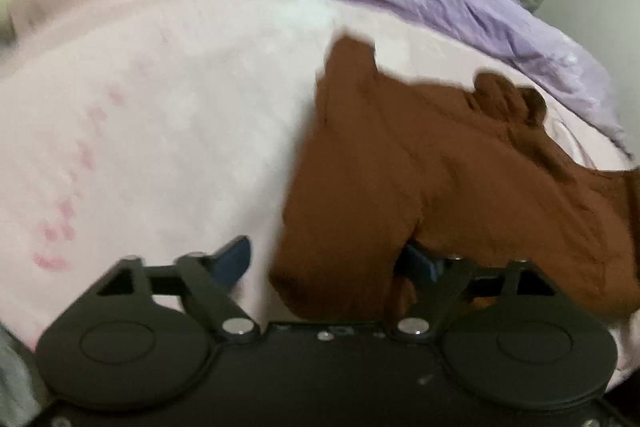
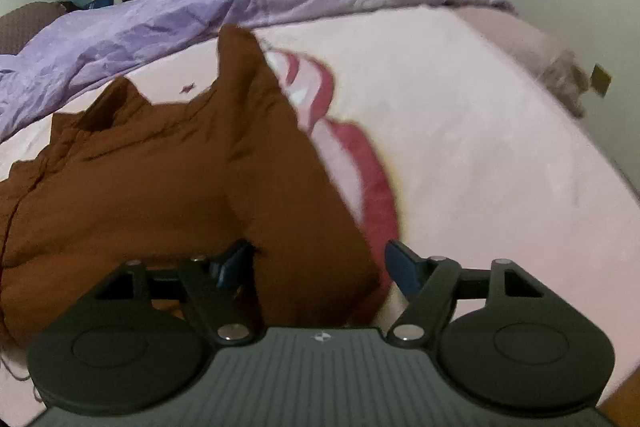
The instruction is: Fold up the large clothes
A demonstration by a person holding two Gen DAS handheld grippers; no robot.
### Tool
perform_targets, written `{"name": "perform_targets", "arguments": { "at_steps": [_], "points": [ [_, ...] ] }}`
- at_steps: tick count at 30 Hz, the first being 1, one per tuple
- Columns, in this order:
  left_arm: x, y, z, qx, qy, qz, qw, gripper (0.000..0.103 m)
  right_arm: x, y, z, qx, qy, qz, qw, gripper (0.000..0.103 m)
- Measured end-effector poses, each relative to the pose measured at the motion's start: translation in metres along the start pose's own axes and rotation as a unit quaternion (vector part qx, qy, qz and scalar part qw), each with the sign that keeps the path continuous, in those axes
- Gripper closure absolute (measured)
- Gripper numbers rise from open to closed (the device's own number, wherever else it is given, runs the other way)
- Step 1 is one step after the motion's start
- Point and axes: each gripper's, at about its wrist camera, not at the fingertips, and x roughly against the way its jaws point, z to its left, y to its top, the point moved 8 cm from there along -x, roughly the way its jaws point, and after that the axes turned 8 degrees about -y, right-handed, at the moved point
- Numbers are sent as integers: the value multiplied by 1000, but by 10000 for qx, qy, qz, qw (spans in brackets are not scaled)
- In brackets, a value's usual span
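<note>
Each gripper, left gripper (image 1: 326, 265) and right gripper (image 2: 320, 265), is matte black with blue fingertips (image 1: 234, 261), round side discs, silver screws, and a ribbed grey top on the right.

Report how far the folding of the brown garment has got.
Done: little; the brown garment lies bunched on the pink sheet. In hand: nothing gripped; the left gripper and right gripper stand open, cloth loose between them. Left: flattening and every fold.

Left gripper (image 1: 326, 265) jaws spread wide, right gripper (image 2: 320, 265) likewise
</note>
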Motion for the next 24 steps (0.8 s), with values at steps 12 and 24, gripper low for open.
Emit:
{"name": "perform_targets", "arguments": {
  "at_steps": [12, 24],
  "points": [
    [-9, 87, -46, -646, -109, -806, 9946, 0, 40, 59, 36, 333, 3, -1220, 9920, 11],
    [-108, 108, -33, -652, -8, -80, 9978, 4, -61, 82, 75, 949, -180, -415, 9945, 13]
  ]
}}
